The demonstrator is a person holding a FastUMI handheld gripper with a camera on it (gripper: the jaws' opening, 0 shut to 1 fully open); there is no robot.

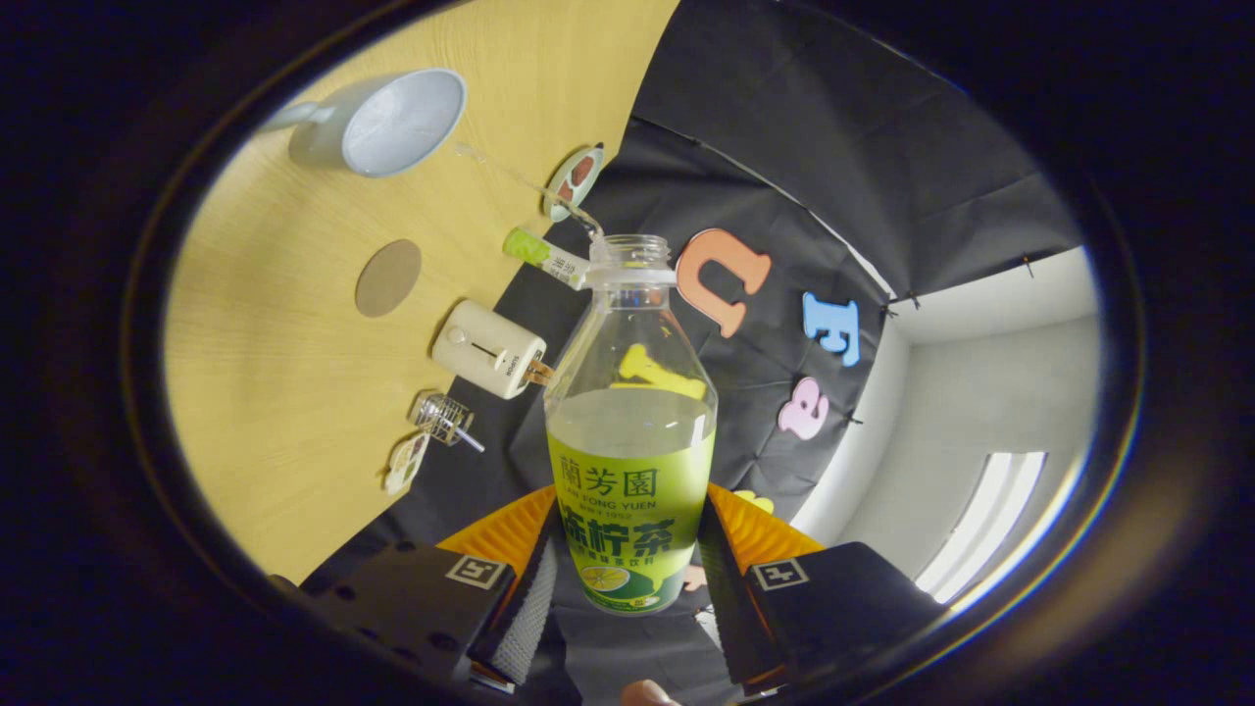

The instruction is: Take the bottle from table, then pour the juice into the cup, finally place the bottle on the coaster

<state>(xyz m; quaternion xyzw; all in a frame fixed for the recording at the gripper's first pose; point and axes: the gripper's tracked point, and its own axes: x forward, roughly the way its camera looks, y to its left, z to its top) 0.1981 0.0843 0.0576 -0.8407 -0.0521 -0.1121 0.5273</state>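
Note:
A clear bottle (630, 431) with a green label stands between my two fingers, and my gripper (627, 579) is shut on its lower body. The bottle has no cap and is about half full of pale juice. The view is rolled, so the wooden table (284, 392) runs up one side. A light blue cup (392, 123) with a handle sits on that table, far beyond the bottle's mouth, and its inside looks bare. A round brown coaster (388, 277) lies flat on the wood between the cup and the fingers.
Along the table's far edge lie a cream box-shaped device (488, 349), a small clear ribbed vial (443, 417), a green-capped tube (544, 257), and a small oval dish (574, 181). Black cloth wall and a white ceiling with a light strip (990, 520) lie beyond.

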